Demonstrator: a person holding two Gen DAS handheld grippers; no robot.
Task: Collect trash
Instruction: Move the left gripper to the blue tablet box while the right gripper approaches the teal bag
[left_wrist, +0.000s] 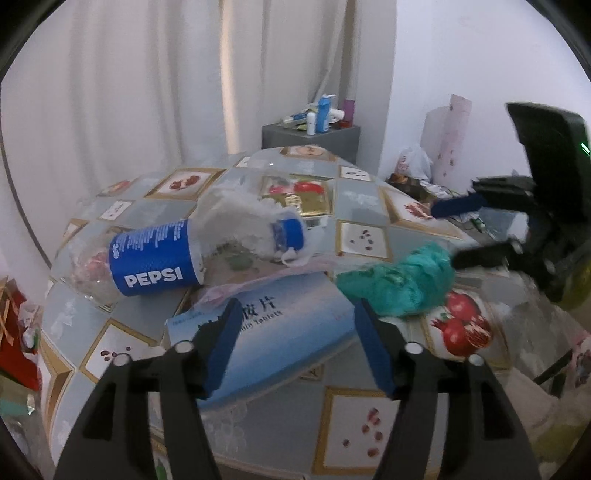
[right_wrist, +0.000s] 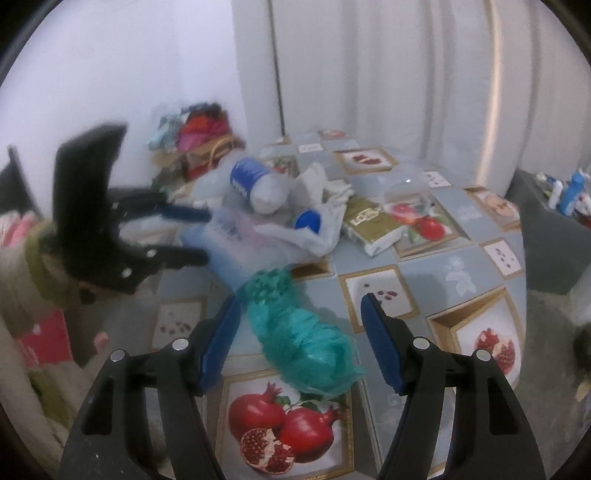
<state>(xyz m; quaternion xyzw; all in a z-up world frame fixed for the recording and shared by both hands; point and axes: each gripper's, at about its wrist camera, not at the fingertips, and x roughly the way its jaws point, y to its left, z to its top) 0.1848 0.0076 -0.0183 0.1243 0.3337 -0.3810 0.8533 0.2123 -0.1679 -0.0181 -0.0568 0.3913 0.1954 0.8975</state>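
Note:
A round table (left_wrist: 354, 424) with a pomegranate-print cloth holds trash. My left gripper (left_wrist: 295, 347) is open, its fingers either side of a light blue tablet box (left_wrist: 280, 332). Behind it lie a crushed Pepsi bottle (left_wrist: 155, 262), a blue cap (left_wrist: 290, 232) and crumpled white tissue (left_wrist: 243, 210). My right gripper (right_wrist: 301, 343) is open around a crumpled teal bag (right_wrist: 299, 332), not touching it. The teal bag also shows in the left wrist view (left_wrist: 399, 284), with the right gripper (left_wrist: 450, 232) beside it. In the right wrist view the left gripper (right_wrist: 207, 234) is at the blue box (right_wrist: 236, 254).
A gold packet (right_wrist: 373, 225) and a clear plastic lid (right_wrist: 406, 184) lie on the table (right_wrist: 472, 295). A grey cabinet (left_wrist: 314, 140) with bottles stands behind the table by the curtain. Bags and clothes (right_wrist: 199, 136) are piled by the wall.

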